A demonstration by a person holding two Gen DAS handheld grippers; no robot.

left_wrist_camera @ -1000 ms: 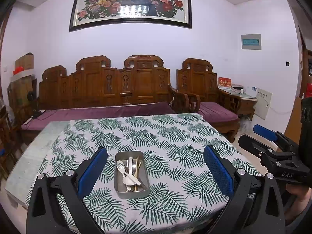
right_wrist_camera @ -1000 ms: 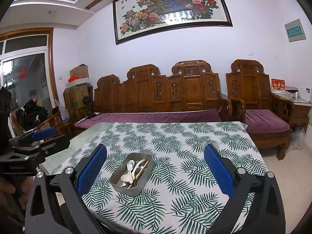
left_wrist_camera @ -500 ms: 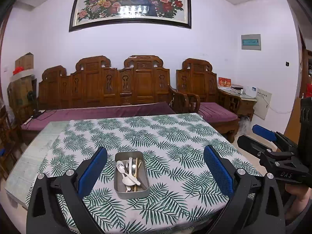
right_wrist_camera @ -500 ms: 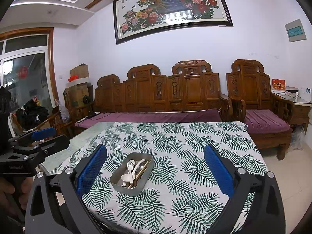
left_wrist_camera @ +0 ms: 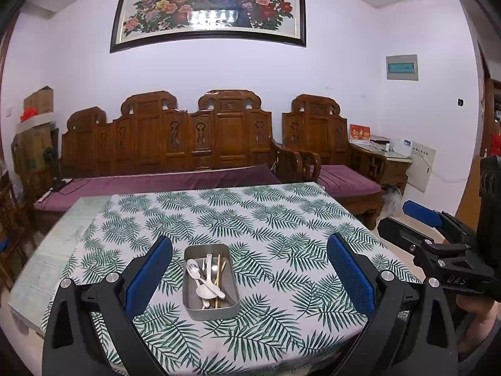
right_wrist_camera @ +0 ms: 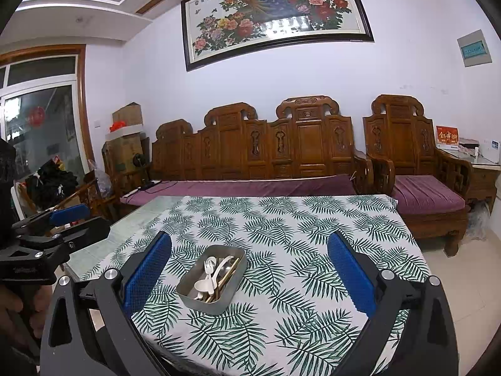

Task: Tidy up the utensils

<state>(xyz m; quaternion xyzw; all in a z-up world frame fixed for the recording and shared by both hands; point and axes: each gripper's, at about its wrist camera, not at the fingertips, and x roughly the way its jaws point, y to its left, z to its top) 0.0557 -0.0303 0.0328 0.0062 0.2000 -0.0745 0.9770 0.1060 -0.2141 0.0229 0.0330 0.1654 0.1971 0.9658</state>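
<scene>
left wrist view: leaf-print table (left_wrist_camera: 281, 219) holds only a metal tray (left_wrist_camera: 210, 308) near its front edge, with white spoons (left_wrist_camera: 203, 285) and chopsticks (left_wrist_camera: 218, 277) gathered inside. nothing looks left loose, so sorting seems done or unstarted. left gripper (left_wrist_camera: 249, 269) and right gripper (right_wrist_camera: 249, 269) hang spread wide, empty.

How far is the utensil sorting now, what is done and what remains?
Done: nothing visible yet. The spoons and chopsticks lie mixed in the metal tin on the leaf-print tablecloth. In hand: nothing; left gripper and right gripper hover open. Left: all the sorting.
</scene>
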